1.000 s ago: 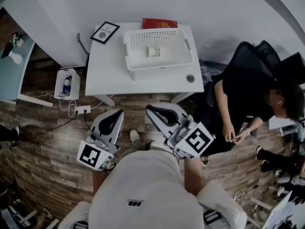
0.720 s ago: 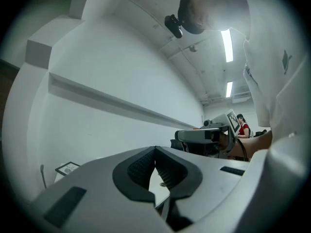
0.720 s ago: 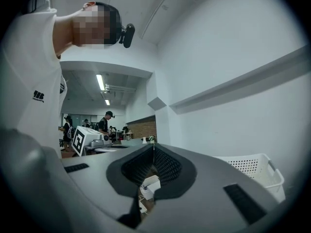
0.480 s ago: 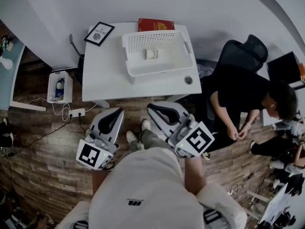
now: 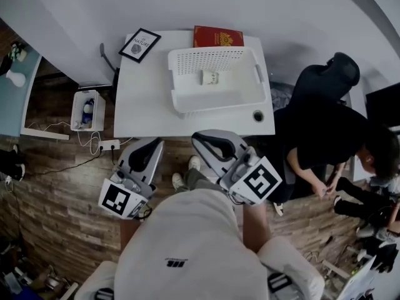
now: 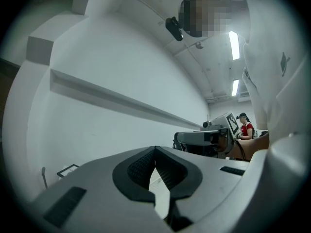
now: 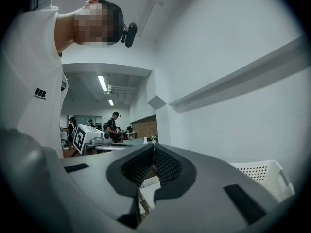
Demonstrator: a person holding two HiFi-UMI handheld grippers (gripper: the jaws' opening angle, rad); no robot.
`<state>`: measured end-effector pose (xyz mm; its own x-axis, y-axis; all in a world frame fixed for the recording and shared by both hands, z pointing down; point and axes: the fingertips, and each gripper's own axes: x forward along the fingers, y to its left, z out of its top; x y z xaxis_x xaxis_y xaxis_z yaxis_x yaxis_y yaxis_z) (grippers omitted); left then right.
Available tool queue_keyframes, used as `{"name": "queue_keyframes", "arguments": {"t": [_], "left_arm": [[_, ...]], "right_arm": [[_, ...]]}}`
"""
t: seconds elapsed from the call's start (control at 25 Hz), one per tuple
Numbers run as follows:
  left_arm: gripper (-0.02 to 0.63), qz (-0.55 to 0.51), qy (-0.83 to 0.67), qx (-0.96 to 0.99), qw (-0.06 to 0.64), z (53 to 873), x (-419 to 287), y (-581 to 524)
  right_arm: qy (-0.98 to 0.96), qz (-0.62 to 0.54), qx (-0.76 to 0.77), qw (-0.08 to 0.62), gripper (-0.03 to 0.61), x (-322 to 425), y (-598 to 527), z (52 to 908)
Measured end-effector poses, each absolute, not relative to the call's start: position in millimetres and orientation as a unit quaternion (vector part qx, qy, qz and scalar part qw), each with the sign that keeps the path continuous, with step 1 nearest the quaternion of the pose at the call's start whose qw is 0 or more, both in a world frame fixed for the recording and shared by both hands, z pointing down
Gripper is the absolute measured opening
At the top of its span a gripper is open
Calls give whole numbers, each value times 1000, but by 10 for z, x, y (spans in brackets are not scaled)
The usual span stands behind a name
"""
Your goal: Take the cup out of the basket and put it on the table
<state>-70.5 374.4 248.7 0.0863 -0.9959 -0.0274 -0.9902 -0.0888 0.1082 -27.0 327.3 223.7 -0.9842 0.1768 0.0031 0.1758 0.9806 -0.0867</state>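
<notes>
A small white cup [image 5: 210, 77] lies inside the white perforated basket [image 5: 244, 97] on the white table [image 5: 147, 105]. Both grippers are held low in front of the person's body, short of the table's near edge and well away from the basket. My left gripper [image 5: 151, 144] is shut with nothing in it, its tips meeting in the left gripper view [image 6: 155, 148]. My right gripper [image 5: 200, 138] is also shut and empty [image 7: 154, 146]. A corner of the basket [image 7: 265, 174] shows at the lower right of the right gripper view. The cup is out of sight in both gripper views.
A red book [image 5: 218, 36] lies behind the basket and a framed picture [image 5: 140, 45] at the table's back left. A dark round hole [image 5: 258, 115] marks the table's front right corner. A person in black [image 5: 325, 130] sits right of the table. A white box [image 5: 87, 109] stands on the floor left.
The table and basket have drifted lower and to the right in the head view, nearer the gripper tips. Both grippers stay shut and held low. The seated person has shifted.
</notes>
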Motion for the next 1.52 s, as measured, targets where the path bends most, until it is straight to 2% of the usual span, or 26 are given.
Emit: {"name": "queue_keyframes", "arguments": {"t": [0.8,1.52], "left_arm": [[9,-25,-691,722,29,2366,-838,3035],[9,-29,-622,782,38,2516,-1400,2545]], "right_arm": [[-990,52,-126,-26,15,-447,2615,2126],[-998,35,-42,15,15,-977,2256,2339]]}}
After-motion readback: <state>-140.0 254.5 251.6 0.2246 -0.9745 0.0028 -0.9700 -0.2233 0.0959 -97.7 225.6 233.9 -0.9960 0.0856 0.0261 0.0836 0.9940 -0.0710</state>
